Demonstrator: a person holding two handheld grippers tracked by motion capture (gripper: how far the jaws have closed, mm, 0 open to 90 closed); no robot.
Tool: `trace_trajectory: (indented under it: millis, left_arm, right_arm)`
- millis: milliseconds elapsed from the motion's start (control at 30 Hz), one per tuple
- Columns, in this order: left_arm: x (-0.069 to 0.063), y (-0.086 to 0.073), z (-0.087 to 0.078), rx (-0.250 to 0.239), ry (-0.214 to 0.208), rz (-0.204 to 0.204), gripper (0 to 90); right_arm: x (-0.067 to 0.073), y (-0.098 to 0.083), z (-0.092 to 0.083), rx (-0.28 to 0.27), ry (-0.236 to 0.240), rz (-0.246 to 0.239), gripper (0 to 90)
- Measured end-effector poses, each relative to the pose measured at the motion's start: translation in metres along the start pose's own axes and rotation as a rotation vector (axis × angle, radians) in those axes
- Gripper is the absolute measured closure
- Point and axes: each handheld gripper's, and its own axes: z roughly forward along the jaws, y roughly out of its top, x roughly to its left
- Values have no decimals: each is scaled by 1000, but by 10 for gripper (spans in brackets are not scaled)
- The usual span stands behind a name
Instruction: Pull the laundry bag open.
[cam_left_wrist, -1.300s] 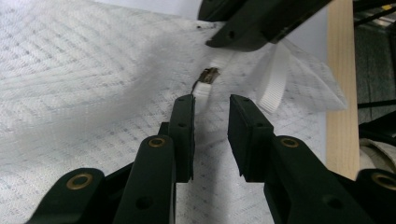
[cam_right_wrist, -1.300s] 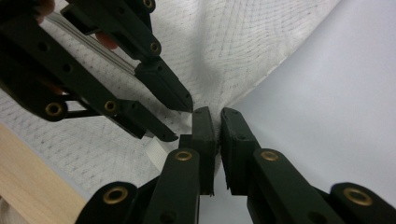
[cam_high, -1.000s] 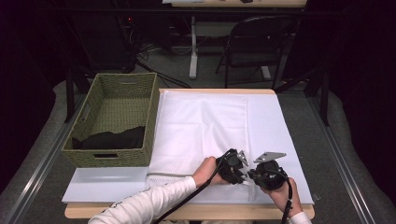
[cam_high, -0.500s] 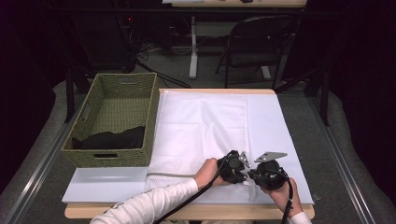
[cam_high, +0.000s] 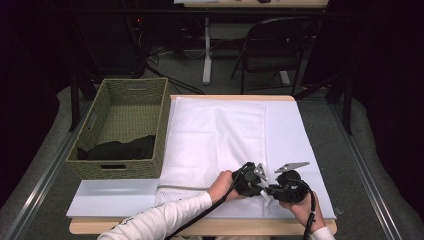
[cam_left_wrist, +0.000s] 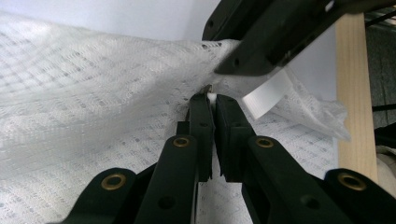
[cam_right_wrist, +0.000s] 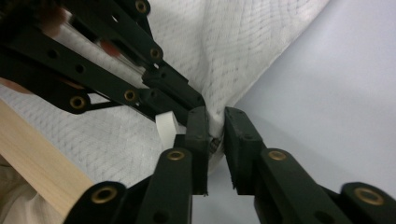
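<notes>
Left gripper (cam_left_wrist: 212, 100) pinching white mesh bag (cam_high: 215, 145); right gripper (cam_right_wrist: 215, 116) slightly parted, opening.
Woven green basket (cam_high: 125, 130) sits at nine o'clock.

Basket's dark contents (cam_high: 120, 148) indistinct

High view: fixed above the near table edge, looking forward and down, far enough to take in the whole table (cam_high: 310, 150), with the basket (cam_high: 120, 125) at 10 o'clock and both grippers at 5 o'clock. Left gripper view: rides the left gripper (cam_left_wrist: 213, 100), very close to the white mesh cloth (cam_left_wrist: 84, 93), other gripper at 1 o'clock. Right gripper view: rides the right gripper (cam_right_wrist: 215, 116), equally close, other gripper at 10 o'clock. All three share that cloth corner.
</notes>
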Motion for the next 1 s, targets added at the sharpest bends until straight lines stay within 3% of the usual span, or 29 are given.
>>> trace_trajectory:
  millis: [133, 400, 600, 633, 700, 767, 800, 900, 1000]
  left_arm:
    - [1, 0, 0, -1, -9, 1, 861]
    - [3, 1, 2, -13, -28, -9, 814]
    - [4, 2, 2, -10, -19, 10, 812]
    - [5, 1, 2, -18, -40, 3, 812]
    - [8, 2, 1, 7, -41, 19, 810]
    - [8, 4, 2, 11, -58, -1, 809]
    - [8, 4, 2, 10, -51, 15, 796]
    - [5, 4, 2, 10, -48, 30, 770]
    - [6, 2, 2, -11, -53, 25, 757]
  right_arm:
    - [0, -1, 7, 31, 1, -8, 794]
    - [2, 2, 5, 13, -16, 0, 846]
    - [4, 3, 5, 1, -4, 8, 848]
    - [4, 3, 5, 0, -6, 13, 847]
    - [4, 3, 5, 3, -9, 5, 848]
    - [2, 2, 5, 9, -22, -22, 847]
    - [4, 3, 5, 8, -15, -6, 847]
    - [3, 2, 5, 11, -18, -17, 847]
    - [3, 2, 5, 9, -20, -18, 847]
